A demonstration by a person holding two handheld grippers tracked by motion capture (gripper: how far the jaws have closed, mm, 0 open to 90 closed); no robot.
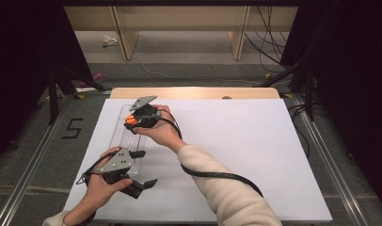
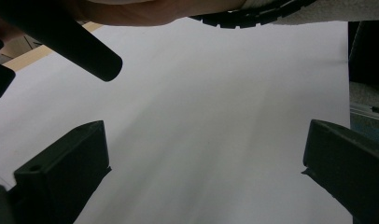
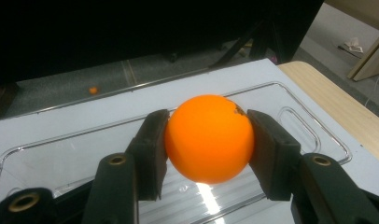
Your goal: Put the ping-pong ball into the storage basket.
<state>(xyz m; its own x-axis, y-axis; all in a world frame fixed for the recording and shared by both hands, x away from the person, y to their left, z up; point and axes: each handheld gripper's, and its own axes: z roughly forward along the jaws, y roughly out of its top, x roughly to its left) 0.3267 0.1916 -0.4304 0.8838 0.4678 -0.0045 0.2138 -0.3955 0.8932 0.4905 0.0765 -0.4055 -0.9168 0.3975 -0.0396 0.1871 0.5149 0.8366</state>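
Pinching a smooth orange ball [image 3: 208, 138], the right claw [image 3: 208, 149] hovers over a clear tray [image 3: 313, 135].

At the centre of the frame the right claw [image 3: 208, 140] grips an orange ball [image 3: 208, 138], a black pad pressed against each side of it. Under and behind the ball lies a clear plastic tray [image 3: 299, 122] with a slot handle at its right end, resting on the white surface [image 3: 52, 125]. A bare wooden edge of the surface runs along the right. A small orange object [image 3: 93, 89] sits on the grey floor at upper left.
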